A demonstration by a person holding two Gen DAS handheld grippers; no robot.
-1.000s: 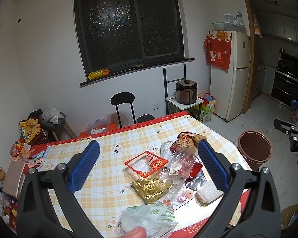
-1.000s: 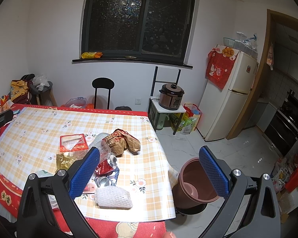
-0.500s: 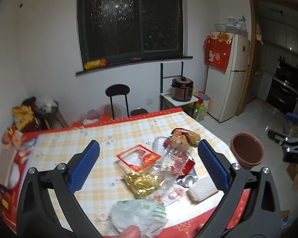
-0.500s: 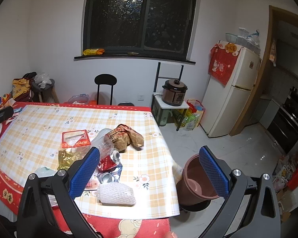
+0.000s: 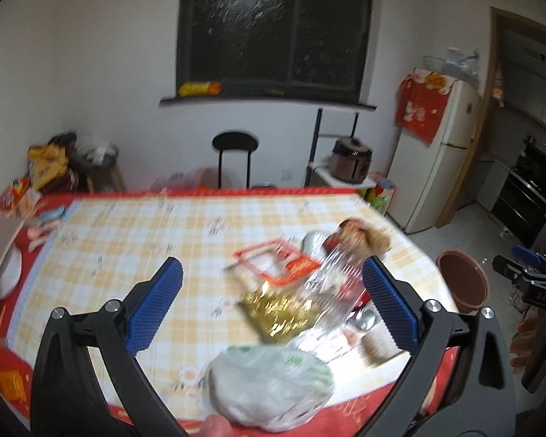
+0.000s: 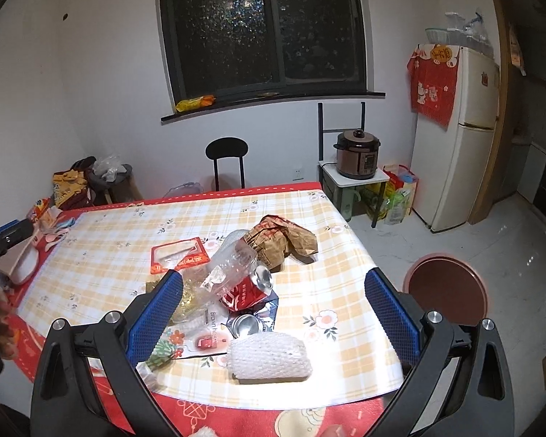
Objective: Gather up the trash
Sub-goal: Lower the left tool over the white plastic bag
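Note:
Trash lies in a heap on the checked table (image 6: 102,266): a crumpled brown paper bag (image 6: 282,242), a clear plastic bottle (image 6: 229,266), a crushed red can (image 6: 249,289), a red-framed packet (image 6: 178,255), a gold wrapper (image 5: 278,309), a white bubble-wrap roll (image 6: 269,360) and a white-green plastic bag (image 5: 269,386). My left gripper (image 5: 271,307) is open above the near table edge, over the plastic bag. My right gripper (image 6: 271,307) is open above the bubble wrap and can. A brown bin (image 6: 447,287) stands on the floor right of the table.
A black stool (image 6: 225,160) stands behind the table. A rice cooker (image 6: 356,154) sits on a small stand beside a white fridge (image 6: 458,134). Snack bags and papers (image 5: 22,196) crowd the table's left end. The left wrist view is blurred by motion.
Both grippers have swung left and moved in closer over the table edge. The trash pile now sits nearer the middle of each view. Both stay open.

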